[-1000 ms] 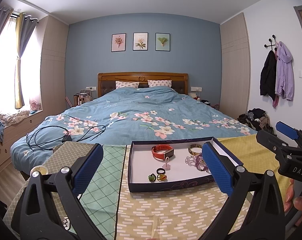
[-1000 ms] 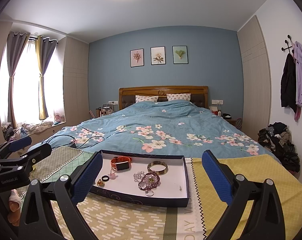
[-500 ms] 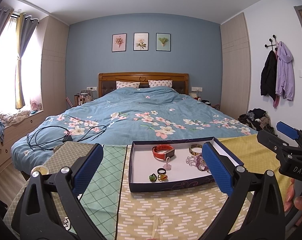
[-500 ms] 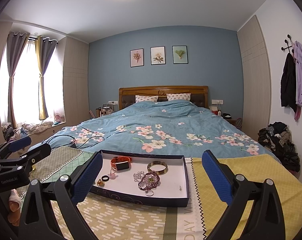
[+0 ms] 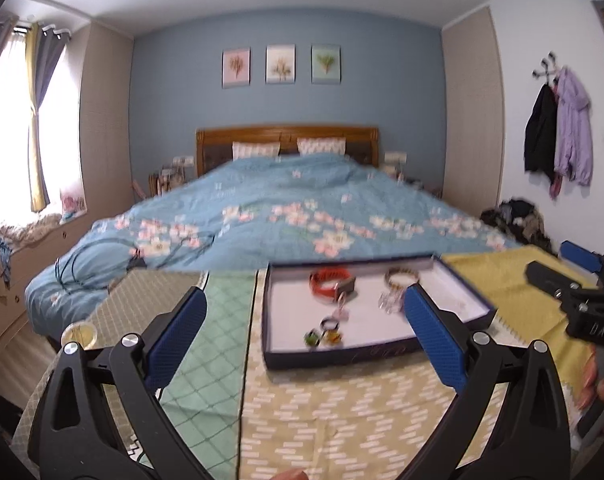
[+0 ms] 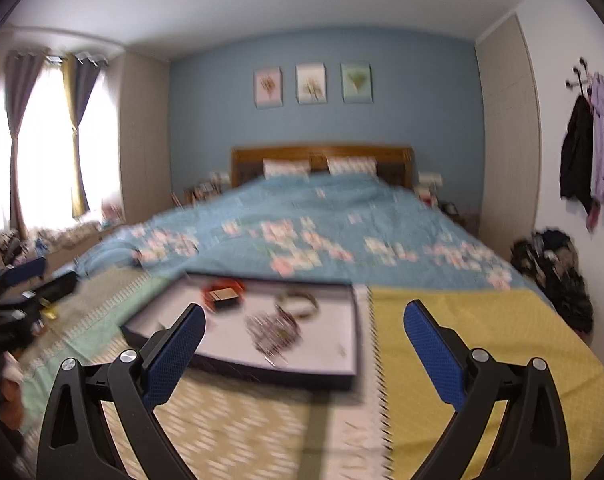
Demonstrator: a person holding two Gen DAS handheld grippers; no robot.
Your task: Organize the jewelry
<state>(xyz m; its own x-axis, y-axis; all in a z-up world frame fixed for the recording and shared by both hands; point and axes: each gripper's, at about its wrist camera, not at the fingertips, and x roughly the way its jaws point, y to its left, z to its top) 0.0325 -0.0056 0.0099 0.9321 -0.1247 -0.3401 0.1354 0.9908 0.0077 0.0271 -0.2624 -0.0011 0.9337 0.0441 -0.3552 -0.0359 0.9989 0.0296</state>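
Tray at our twelve o'clock holds watch, bangle, beads; left hand-held gripper and right hand-held gripper both spread, empty. Risk: beads snagging neighbours.

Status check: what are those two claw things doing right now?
Left gripper open, empty. Right gripper open, empty. Jewelry tray untouched ahead, orange watch inside. Nothing in the way.

Both cameras look forward, low over the surface, toward the bed at 12 o'clock. The left wrist view stands at the left, the right wrist view at the right and nearer. Both share the tray, bed and blue wall.
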